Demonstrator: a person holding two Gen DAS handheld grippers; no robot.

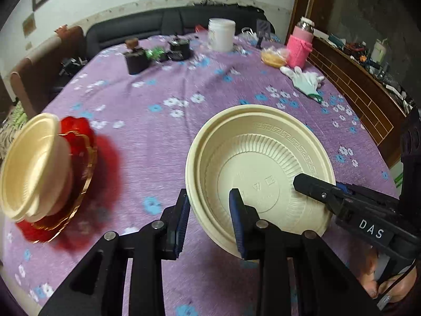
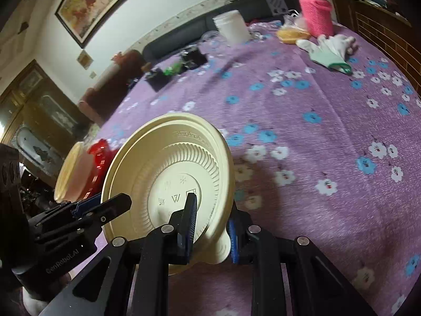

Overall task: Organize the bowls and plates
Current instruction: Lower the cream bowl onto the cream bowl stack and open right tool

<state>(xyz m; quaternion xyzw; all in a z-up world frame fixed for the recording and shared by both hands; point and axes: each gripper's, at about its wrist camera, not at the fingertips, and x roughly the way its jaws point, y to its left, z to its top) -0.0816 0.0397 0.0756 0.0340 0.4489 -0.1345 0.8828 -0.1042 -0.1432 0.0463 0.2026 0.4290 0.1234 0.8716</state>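
Both the left gripper [image 1: 210, 221] and the right gripper [image 2: 210, 226] have their fingers pinching opposite rims of the cream bowls [image 1: 260, 163], seemingly to steady the nested pair for stacking.

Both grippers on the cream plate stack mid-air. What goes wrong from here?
1. The left gripper and right gripper both straddle the rim of the cream plate stack; uneven pulling may bend or separate the nested plates.
2. The stack is tilted above the purple tablecloth; a loose pinch could drop it.
3. The cream bowl leans on the red dish; a careless set-down nearby could topple it.
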